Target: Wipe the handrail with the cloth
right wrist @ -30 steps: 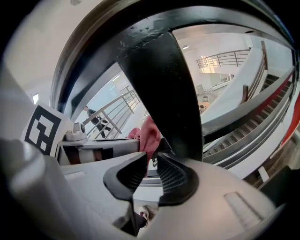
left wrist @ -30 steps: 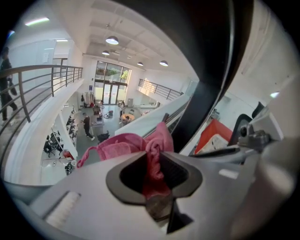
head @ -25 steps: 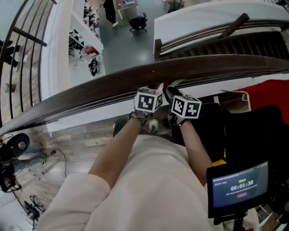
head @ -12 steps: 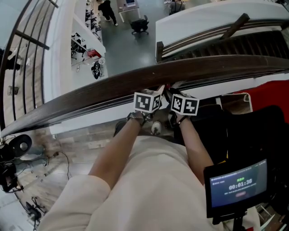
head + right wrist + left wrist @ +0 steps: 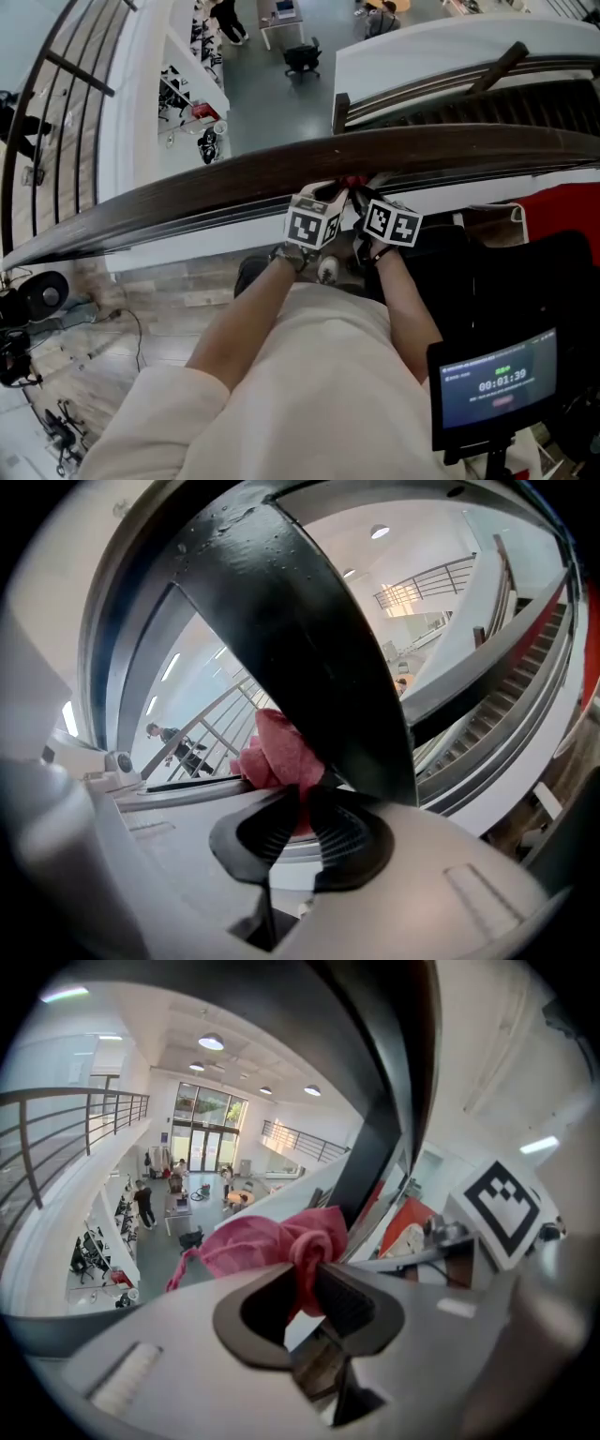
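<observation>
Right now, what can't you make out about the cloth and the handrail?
Head view: pink crumpled cloth mostly hidden behind the two marker cubes.
Right gripper view: dark wooden handrail itself hides whether the cloth touches it.
Head view: handrail's ends cut off at both edges.
Any view: dirt on the rail too small to see.

I see a long dark brown wooden handrail (image 5: 187,192) sweeping from near left to far right; a crumpled pink-red cloth (image 5: 353,181) sits bunched against its near edge, right of the middle, touching the wood
</observation>
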The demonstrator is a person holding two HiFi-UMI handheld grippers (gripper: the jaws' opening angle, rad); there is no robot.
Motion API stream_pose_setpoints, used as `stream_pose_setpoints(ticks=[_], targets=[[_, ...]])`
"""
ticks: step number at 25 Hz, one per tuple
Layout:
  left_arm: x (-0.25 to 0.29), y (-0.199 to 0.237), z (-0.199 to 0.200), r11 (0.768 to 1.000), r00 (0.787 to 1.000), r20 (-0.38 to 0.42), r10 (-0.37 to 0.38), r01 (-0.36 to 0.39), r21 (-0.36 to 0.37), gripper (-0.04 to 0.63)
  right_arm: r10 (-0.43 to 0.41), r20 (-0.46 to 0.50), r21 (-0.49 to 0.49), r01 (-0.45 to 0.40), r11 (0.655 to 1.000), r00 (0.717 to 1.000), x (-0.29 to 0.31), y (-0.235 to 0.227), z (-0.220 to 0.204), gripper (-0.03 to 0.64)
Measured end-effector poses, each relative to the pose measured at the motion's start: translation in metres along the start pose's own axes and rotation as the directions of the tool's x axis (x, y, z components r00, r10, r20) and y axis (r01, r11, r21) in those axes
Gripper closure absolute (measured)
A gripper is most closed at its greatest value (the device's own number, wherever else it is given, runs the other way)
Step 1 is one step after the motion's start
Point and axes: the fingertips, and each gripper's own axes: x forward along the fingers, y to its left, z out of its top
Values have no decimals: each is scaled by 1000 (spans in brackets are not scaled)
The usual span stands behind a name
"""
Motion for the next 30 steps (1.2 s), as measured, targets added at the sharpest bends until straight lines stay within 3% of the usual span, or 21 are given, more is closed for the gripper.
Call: stream_pose_setpoints(ticks=[11, 16, 25, 30], targets=[[-15, 8, -19, 999, 999, -1, 35, -35, -28, 526, 9, -12, -26, -9, 1000, 1000, 5, 5, -7, 575], [-23, 11, -35, 998, 998, -17, 54, -54, -18, 538, 11, -63, -51, -14, 999, 998, 11, 14, -22, 580], [-44, 43, -47, 986, 997, 2, 80, -79, -147, 552, 27, -147, -85, -40, 996, 989, 31, 47, -37, 583], [-57, 59, -47, 977, 994, 68, 91, -76, -197, 557, 29, -166, -104, -47, 993, 986, 39, 62, -41, 583]])
